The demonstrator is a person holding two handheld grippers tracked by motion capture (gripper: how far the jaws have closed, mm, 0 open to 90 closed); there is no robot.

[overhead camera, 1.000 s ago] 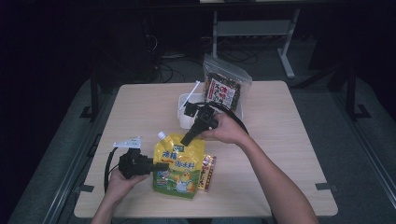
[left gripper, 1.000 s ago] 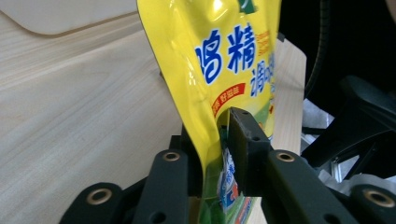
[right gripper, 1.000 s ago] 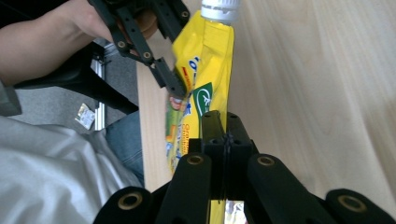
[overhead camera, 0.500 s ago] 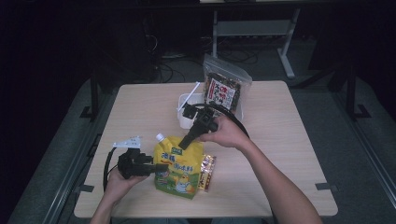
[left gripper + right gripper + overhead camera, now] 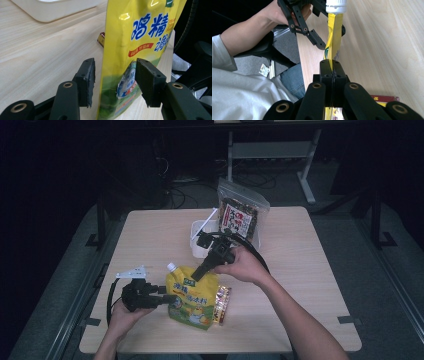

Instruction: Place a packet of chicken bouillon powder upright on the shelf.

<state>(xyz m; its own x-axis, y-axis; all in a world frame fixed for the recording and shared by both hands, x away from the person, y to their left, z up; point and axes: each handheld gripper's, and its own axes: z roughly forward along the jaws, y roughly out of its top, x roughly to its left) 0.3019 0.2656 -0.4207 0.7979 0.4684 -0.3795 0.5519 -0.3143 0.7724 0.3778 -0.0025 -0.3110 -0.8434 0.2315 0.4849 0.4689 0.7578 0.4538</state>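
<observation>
Pouch [image 5: 333,35] pinched in right tool [image 5: 332,65]; left tool [image 5: 113,80] view: pads just parting, clear of pouch.

**Jaws clamped on the yellow pouch's edge**

At the bottom centre of the frame, right gripper [image 5: 333,71], both black jaws pressed together on the thin edge of a yellow pouch [image 5: 333,32]. Pouch seen edge-on, running up the middle of the frame to a white cap [image 5: 336,5] at the top edge. In the upper left, left gripper [image 5: 310,30], held in a hand [image 5: 284,11], one jaw just beside the pouch's left face. Pale wooden table [image 5: 387,45] across the right half. Dark red packet [image 5: 384,98] at the lower right, flat on the wood. White sleeve [image 5: 239,92] and blue jeans [image 5: 290,81] at the lower left.
</observation>
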